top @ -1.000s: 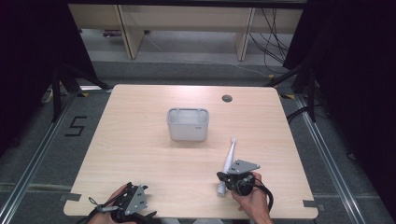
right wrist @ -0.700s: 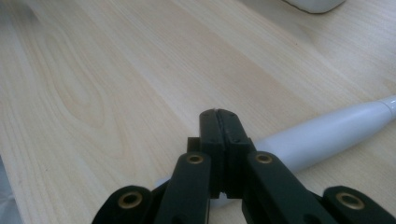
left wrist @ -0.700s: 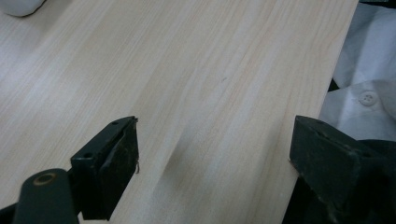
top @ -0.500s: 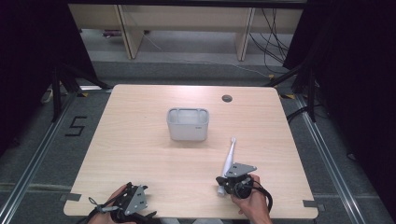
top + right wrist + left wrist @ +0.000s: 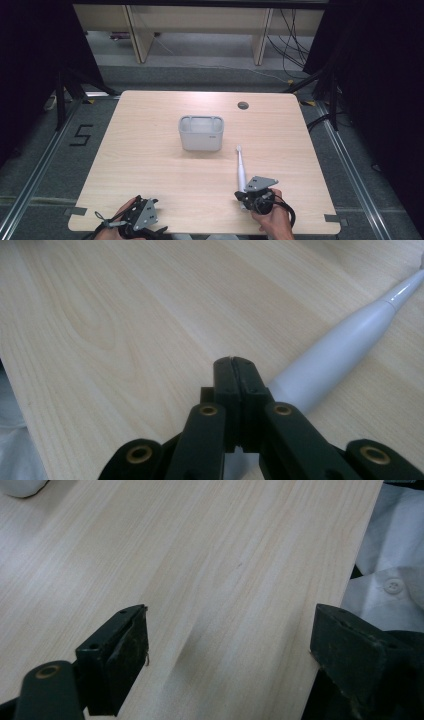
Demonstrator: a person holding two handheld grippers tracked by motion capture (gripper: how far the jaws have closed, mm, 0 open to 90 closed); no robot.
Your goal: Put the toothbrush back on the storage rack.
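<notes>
At six o'clock in the high view, both hands hold their tools low. The left gripper (image 5: 134,218) has its fingers spread wide apart; the right gripper (image 5: 246,197) has its fingers pressed together, pointing toward eleven o'clock.

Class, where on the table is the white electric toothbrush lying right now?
In the high view the toothbrush lies flat on the table's right half, its head pointing at the grey bin and its handle end beside the shut right gripper.
</notes>
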